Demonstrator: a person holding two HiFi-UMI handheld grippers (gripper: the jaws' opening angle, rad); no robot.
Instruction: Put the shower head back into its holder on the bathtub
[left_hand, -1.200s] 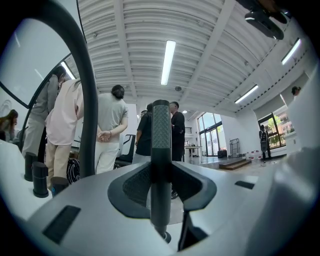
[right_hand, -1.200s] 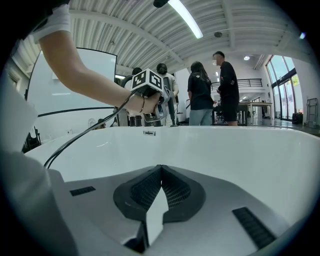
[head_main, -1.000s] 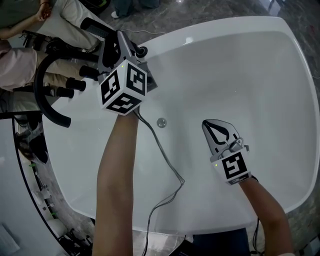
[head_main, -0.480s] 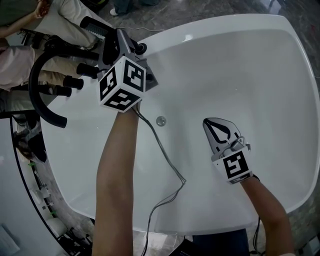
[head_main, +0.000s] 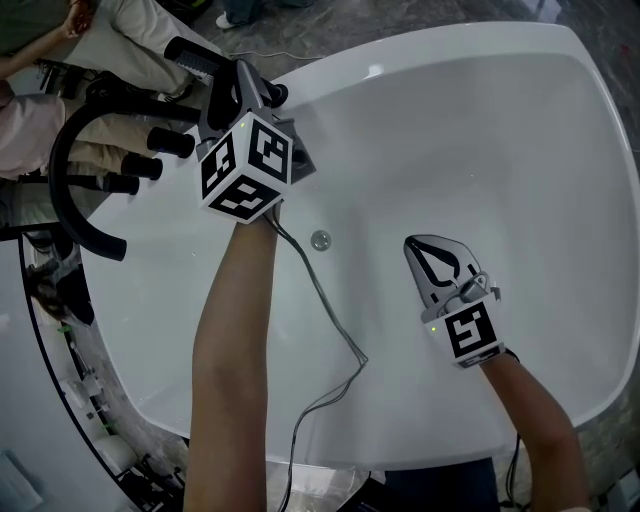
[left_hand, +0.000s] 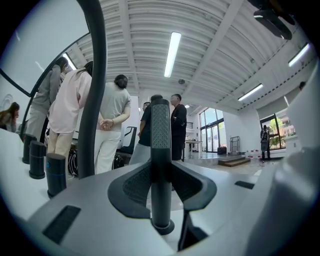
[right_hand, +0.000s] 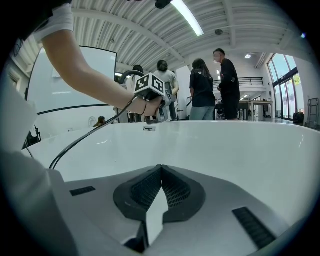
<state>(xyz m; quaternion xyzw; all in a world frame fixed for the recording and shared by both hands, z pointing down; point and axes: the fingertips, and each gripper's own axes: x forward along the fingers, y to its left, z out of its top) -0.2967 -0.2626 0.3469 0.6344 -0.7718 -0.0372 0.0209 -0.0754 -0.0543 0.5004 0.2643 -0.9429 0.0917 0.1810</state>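
— How are things held?
— The right gripper (right_hand: 160, 172) is shut and empty inside the bathtub (head_main: 450, 40). Farther off, the shower head (left_hand: 160, 135) is clamped by its ribbed handle in the left gripper (left_hand: 160, 175), at the rim.
— And the seating?
— It is best lowered straight and released only once seated.

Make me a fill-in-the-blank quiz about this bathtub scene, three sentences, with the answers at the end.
1. The left tongs are clamped on the ____ of the shower head.
2. The right tongs are shut and hold ____.
3. The bathtub is ____ in colour.
Missing words: handle; nothing; white.
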